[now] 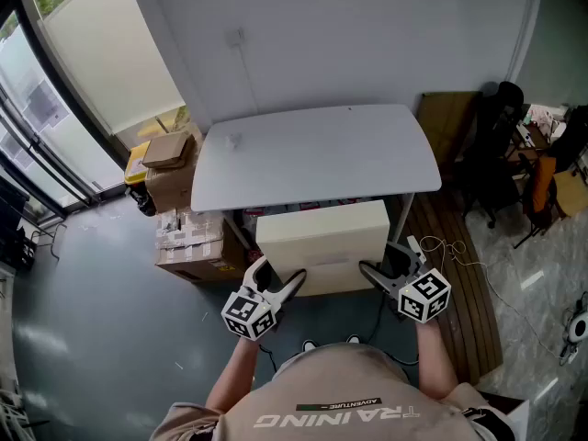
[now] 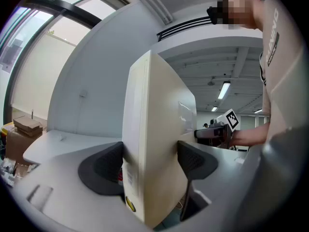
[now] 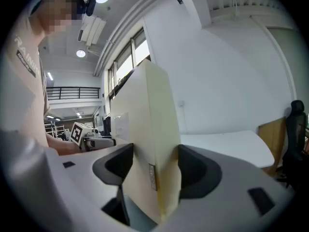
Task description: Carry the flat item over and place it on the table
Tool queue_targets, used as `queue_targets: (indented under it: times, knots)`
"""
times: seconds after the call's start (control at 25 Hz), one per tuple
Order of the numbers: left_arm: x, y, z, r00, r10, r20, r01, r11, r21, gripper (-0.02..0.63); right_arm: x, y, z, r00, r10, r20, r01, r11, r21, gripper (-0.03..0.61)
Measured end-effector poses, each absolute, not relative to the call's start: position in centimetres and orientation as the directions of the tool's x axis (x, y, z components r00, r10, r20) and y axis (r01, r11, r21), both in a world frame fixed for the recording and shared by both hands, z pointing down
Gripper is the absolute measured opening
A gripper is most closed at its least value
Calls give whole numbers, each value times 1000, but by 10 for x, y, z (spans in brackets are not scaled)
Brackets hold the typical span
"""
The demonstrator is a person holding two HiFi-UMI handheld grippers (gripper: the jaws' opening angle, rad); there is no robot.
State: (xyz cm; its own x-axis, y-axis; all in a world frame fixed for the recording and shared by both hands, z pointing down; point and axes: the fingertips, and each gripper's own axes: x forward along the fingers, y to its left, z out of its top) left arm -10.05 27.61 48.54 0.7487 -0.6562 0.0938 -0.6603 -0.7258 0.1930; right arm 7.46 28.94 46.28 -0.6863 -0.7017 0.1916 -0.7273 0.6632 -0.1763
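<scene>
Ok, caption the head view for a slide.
Left gripper and right gripper hold a flat box by its ends, short of the white table.

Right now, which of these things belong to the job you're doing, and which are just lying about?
In the job: cream flat cardboard box, clamped at both ends; left gripper; right gripper; pale grey rounded table.
Lying about: brown cardboard boxes on the floor; black office chair; brown wooden board; white floor cable.

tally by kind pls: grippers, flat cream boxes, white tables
grippers: 2, left gripper and right gripper, both clamped on the box
flat cream box: 1
white table: 1
total: 4
</scene>
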Motion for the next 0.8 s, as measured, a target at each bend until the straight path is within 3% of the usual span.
queue_targets:
  times: [0.8]
  knots:
    - [-142,254,493,762,-638,110,-646,-743,174,337,33,272,476,-678,-711,185,-735,648,-202,272]
